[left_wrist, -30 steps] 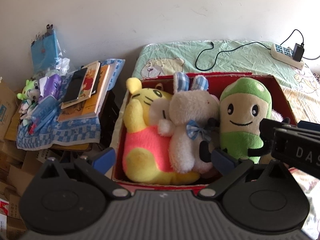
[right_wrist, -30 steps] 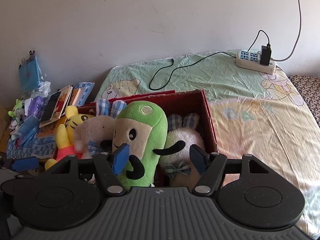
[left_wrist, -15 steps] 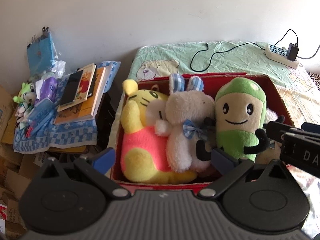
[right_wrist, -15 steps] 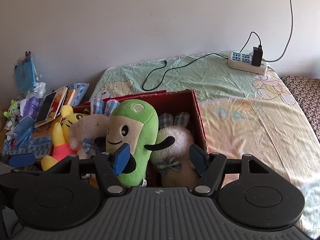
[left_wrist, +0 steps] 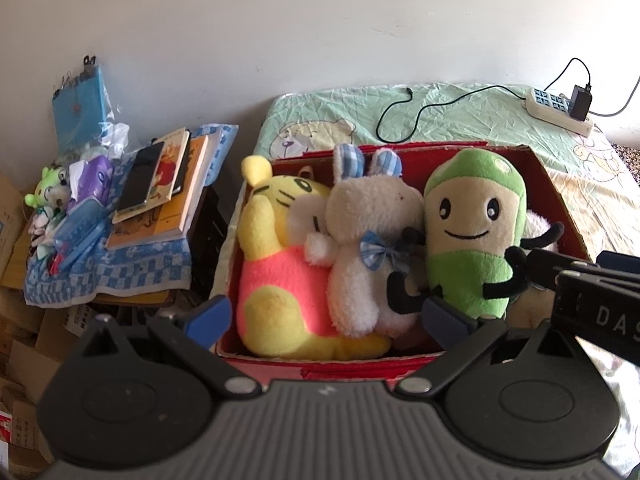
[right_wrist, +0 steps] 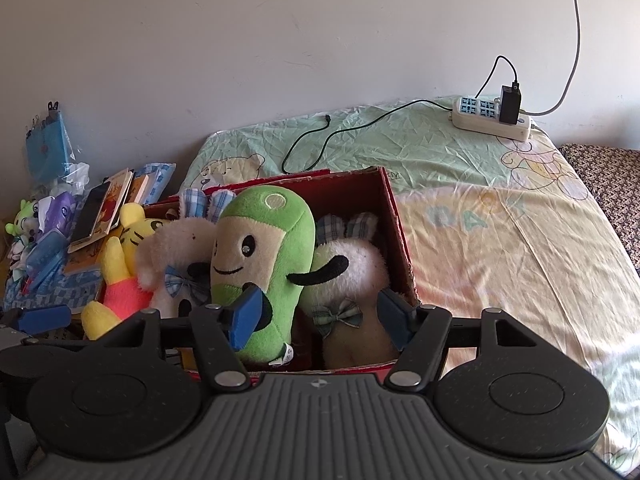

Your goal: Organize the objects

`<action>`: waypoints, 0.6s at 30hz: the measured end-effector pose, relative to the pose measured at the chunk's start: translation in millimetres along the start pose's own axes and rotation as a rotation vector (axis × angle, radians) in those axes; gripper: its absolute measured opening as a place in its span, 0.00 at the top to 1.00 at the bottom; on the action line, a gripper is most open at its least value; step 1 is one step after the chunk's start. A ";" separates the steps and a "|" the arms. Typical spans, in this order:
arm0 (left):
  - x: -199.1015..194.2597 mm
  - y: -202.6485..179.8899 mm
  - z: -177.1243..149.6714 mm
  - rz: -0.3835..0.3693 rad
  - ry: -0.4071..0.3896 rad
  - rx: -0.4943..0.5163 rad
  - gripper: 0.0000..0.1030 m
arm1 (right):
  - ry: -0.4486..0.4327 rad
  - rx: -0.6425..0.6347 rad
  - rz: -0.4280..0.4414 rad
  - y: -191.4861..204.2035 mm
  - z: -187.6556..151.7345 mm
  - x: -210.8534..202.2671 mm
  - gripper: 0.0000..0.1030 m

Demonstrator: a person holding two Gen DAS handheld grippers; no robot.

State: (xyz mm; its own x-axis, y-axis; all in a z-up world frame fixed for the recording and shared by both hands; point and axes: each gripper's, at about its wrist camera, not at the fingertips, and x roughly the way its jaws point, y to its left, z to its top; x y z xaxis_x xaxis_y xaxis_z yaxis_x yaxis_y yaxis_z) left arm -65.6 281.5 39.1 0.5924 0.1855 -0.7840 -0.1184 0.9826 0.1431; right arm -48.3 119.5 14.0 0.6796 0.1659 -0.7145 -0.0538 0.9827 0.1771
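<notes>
Above red cardboard box [left_wrist: 552, 196] of fuzzy plush toys [left_wrist: 472, 236]: left claw [left_wrist: 326, 316] and right claw [right_wrist: 320, 316] gaping wide, gripping nothing.

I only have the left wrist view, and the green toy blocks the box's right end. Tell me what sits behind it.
Observer: A second white bunny with a green plaid bow, wedged between the green toy and the red box, against its right wall.
Operator: Report the right gripper's state.
Observer: The right gripper is open and empty, poised in front of the green toy and that bunny.
Operator: Describe the bed right of the box.
Observer: Only wrinkled sheet shows there, with a dark patterned cloth at its far edge.
</notes>
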 end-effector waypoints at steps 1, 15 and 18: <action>-0.5 -0.4 -0.5 0.001 -0.003 0.002 0.01 | 0.000 0.000 0.001 -0.1 0.0 0.1 0.35; 5.4 6.3 -0.2 0.006 -0.003 -0.005 0.01 | -0.012 0.011 0.005 4.4 0.0 5.2 0.35; 7.9 8.4 1.7 0.007 -0.006 -0.009 0.01 | -0.016 0.011 0.005 5.5 1.5 7.1 0.35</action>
State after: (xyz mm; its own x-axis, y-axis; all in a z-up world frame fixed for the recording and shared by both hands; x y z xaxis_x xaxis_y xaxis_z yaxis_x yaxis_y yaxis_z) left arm -60.5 291.2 35.0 0.5963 0.1923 -0.7794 -0.1291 0.9812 0.1432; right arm -42.7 126.0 10.9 0.6909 0.1692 -0.7029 -0.0491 0.9810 0.1878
